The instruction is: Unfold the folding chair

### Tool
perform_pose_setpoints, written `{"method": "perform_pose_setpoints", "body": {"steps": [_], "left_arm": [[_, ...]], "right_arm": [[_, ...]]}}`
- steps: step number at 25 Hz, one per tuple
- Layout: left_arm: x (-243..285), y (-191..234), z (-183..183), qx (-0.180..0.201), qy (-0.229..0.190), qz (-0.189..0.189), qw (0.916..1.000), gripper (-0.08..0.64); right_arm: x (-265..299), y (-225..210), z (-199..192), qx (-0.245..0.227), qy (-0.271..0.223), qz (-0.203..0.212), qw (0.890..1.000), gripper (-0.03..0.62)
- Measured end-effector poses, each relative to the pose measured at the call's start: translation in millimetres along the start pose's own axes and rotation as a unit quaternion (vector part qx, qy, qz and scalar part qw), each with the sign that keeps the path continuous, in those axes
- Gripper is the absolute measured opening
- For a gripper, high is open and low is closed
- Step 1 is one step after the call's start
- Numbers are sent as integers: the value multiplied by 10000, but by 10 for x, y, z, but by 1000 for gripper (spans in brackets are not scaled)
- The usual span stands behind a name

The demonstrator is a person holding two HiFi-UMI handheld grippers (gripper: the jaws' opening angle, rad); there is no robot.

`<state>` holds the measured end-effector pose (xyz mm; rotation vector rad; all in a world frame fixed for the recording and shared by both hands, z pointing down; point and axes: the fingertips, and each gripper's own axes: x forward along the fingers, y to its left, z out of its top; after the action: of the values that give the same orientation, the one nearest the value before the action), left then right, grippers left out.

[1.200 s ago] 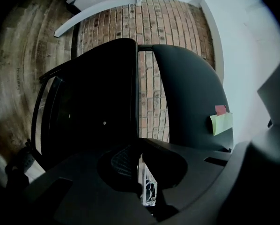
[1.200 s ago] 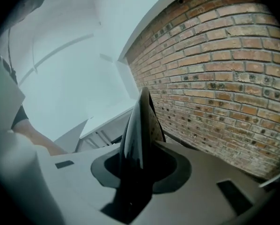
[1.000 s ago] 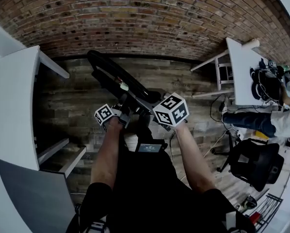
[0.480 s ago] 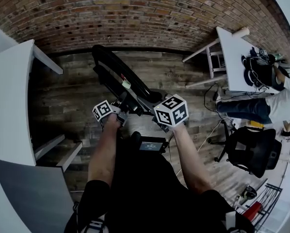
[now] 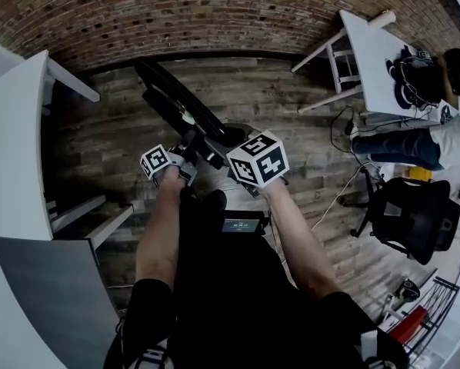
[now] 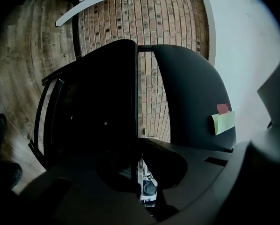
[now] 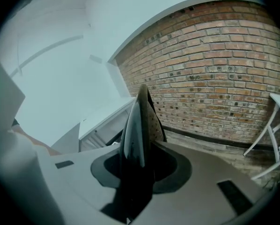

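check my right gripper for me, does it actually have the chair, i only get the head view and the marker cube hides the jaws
Observer: Yes. In the right gripper view the right gripper is clamped on a glossy black edge of the folding chair.
Operator: and the left one
Observer: The left gripper has its jaws closed together, apparently on a thin edge of the chair that runs down between them.
Operator: anything stuck on the chair
Observer: A pale green sticky note with a red tab above it sits on the chair's curved black panel.
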<state>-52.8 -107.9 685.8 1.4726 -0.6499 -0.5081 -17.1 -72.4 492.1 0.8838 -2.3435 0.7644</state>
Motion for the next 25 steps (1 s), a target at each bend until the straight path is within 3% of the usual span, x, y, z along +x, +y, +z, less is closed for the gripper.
{"method": "perform_pose_setpoints", "body": {"steps": [12, 18, 25], "left_arm": [[-282, 66, -439, -38, 67, 147, 9999, 29], [-279, 43, -533, 11, 735, 164, 9972, 29], [-244, 17, -768, 168, 1677, 110, 9856, 29]], "right_arm": [[-250, 278, -383, -28, -24, -57, 10000, 115], [-313, 334, -438, 397, -196, -516, 9977, 115], [-465, 389, -596, 1053, -552, -1242, 9851, 114]]}}
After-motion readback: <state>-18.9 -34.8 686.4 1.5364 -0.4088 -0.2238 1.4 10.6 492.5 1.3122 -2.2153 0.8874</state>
